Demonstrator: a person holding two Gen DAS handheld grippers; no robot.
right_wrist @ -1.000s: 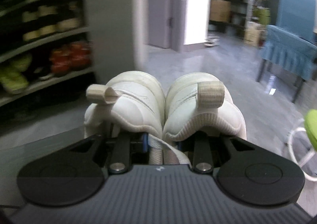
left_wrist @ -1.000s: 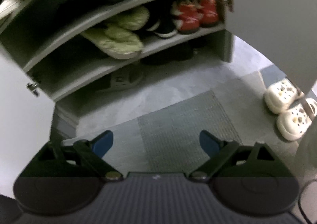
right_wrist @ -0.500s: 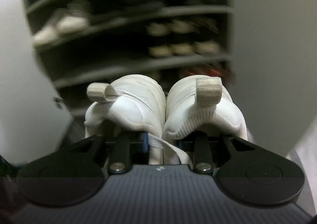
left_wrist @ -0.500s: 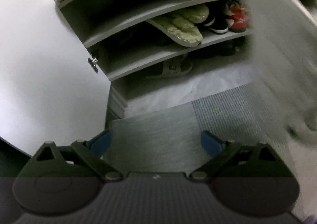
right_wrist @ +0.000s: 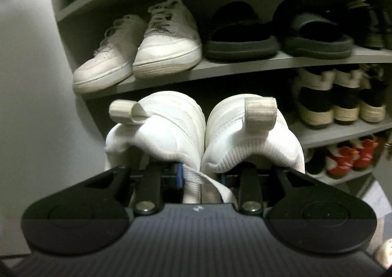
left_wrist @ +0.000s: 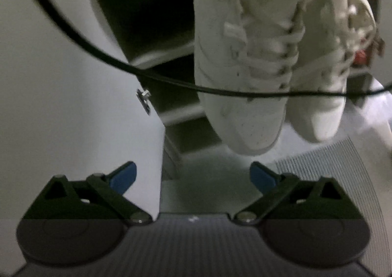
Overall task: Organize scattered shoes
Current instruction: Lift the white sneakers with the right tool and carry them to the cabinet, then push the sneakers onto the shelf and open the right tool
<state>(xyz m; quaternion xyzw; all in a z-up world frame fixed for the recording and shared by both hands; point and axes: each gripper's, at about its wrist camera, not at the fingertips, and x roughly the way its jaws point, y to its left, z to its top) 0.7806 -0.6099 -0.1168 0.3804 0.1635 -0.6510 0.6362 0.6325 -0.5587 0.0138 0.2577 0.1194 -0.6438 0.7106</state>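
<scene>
A pair of white lace-up sneakers (right_wrist: 203, 135) fills the right wrist view, heels toward the camera. My right gripper (right_wrist: 199, 174) is shut on their inner collars, pinching both shoes together. They hang in front of a grey shoe cabinet (right_wrist: 220, 66), level with the dark gap under the shelf of white sneakers. In the left wrist view the same sneakers (left_wrist: 245, 56) dangle toes down above and ahead of my left gripper (left_wrist: 193, 177), which stands open and holds nothing.
Cabinet shelves hold white sneakers (right_wrist: 147, 46), black slippers (right_wrist: 276, 34), rope-soled shoes (right_wrist: 338, 100) and red shoes (right_wrist: 352, 154). An open cabinet door (left_wrist: 61, 105) stands at the left. A black cable (left_wrist: 171, 81) crosses the left wrist view. A ribbed grey mat (left_wrist: 330, 174) lies below.
The right gripper has swung from the room to the cabinet and risen, carrying the sneakers up to the shelves. The left gripper has shifted left; the held sneakers now hang in its view.
</scene>
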